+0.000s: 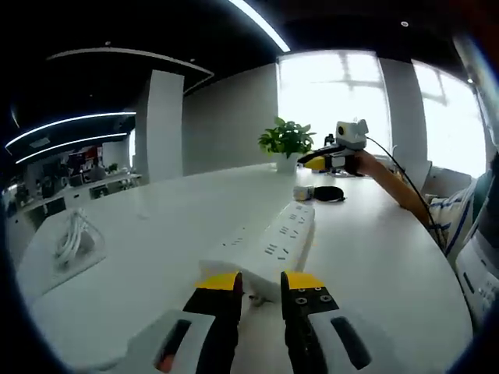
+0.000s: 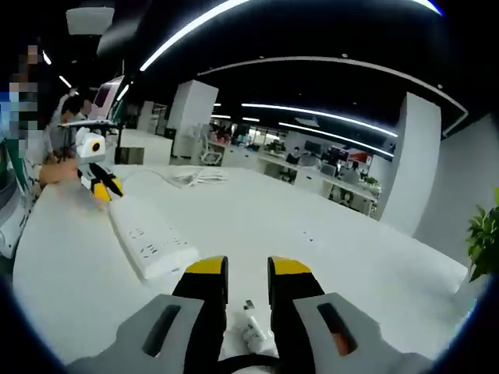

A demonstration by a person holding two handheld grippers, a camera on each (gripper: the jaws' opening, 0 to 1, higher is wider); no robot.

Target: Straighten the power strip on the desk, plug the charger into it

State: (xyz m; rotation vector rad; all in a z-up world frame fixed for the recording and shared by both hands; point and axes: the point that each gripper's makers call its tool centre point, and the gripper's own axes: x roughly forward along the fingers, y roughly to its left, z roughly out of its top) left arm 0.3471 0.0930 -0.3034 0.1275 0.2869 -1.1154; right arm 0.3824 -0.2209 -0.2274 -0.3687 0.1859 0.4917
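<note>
Left gripper view: white worktop (image 1: 140, 234). At far left, a coil of white cable (image 1: 72, 234) lies on the worktop, well apart from everything else. Left gripper (image 1: 260, 290) low in centre, yellow-tipped jaws apart with a narrow gap, nothing between them. White power strip (image 1: 269, 245) lies just beyond the jaw tips, running away up and to the right, sockets facing up. Past its far end, a small dark charger (image 1: 321, 192) with cord sits on the worktop. Behind it, a potted plant (image 1: 286, 142); only container seen, white pot, green leaves in it. At right, the right gripper (image 1: 316, 163) is held above the worktop by a hand.

Right gripper view: left gripper (image 2: 104, 185) at far left, at the power strip's (image 2: 150, 238) far end. Right gripper (image 2: 247, 274) in centre, jaws slightly apart, unclamped. Below, between the jaws, a small white plug-like piece (image 2: 251, 331); cannot tell what it is.
</note>
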